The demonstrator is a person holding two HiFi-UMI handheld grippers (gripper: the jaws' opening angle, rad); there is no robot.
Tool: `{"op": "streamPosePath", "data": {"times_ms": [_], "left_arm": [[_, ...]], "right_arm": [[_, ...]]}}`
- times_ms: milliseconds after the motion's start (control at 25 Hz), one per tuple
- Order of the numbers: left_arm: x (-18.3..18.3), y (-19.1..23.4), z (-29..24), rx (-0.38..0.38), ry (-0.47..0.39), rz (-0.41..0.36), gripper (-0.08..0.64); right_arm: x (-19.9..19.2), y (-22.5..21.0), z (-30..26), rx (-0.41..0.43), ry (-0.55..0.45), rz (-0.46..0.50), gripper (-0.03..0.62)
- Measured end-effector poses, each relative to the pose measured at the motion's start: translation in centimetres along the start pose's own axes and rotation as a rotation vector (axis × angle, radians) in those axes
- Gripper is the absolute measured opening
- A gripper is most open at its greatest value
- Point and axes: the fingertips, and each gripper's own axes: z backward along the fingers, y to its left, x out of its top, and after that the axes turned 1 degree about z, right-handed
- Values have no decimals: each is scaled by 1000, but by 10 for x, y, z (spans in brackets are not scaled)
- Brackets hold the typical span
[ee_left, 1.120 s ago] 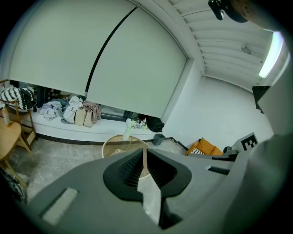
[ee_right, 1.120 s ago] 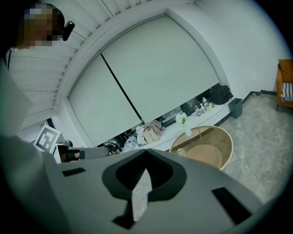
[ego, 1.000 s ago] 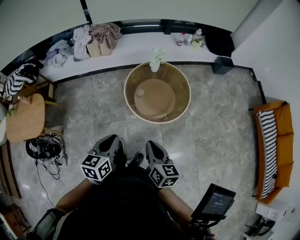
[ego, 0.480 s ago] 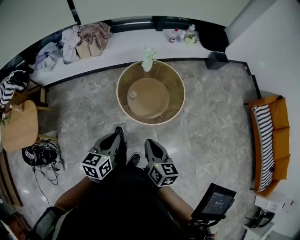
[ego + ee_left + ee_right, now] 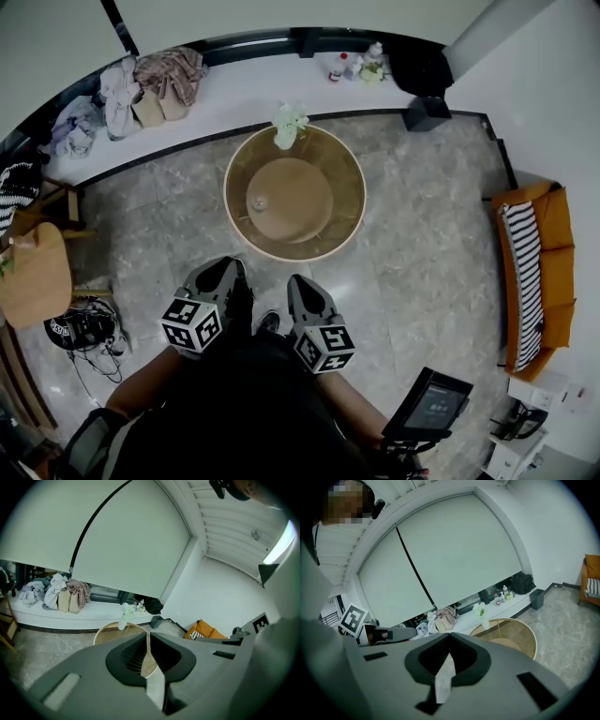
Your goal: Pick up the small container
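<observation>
The small container (image 5: pixel 259 202), a pale little pot, stands on the round two-tier table (image 5: pixel 349 217), left of its middle. A white vase with flowers (image 5: pixel 287 127) sits at the table's far rim. Both grippers are held close to the person's body, well short of the table, over the grey stone floor. My left gripper (image 5: pixel 228 268) (image 5: pixel 147 637) is shut with nothing between its jaws. My right gripper (image 5: pixel 294 281) (image 5: pixel 450 638) is likewise shut and holds nothing. In the gripper views the table (image 5: pixel 105 631) (image 5: pixel 520 634) shows ahead; the container is hidden there.
A white ledge (image 5: pixel 244 89) along the far wall carries clothes, bags (image 5: pixel 150 89) and bottles (image 5: pixel 352 66). A black bin (image 5: pixel 427 112) stands at its right end. An orange seat (image 5: pixel 530 272) is at right, a wooden side table (image 5: pixel 33 272) and cables (image 5: pixel 84 328) at left, a black screen (image 5: pixel 431 403) near right.
In the head view the table and room have slid left and slightly down, so the table sits a little nearer. Both grippers keep their place before the body, still shut.
</observation>
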Motion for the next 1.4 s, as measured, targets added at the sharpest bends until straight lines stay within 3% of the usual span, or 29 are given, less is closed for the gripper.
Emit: {"op": "streamPosePath", "data": {"times_ms": [640,880,1120,1240,1400], "left_arm": [[61,97,-52,0,33,-15,26],[51,116,-68,-40,100,-42,26],[35,121,-92,-29,139,-27,26],[33,122,-104,-23,141,-60,26],[31,121,-126,-24,153,-163,26]], "right_arm": [[32,0,-96,-65,40,-35,6],[33,3,-119,-75,61,-29,6],[22,-12,-130,-80,102,-29,6],[19,-21,-140,-74,105,-16,6],[17,-36,-159,-48,109,-14,6]]}}
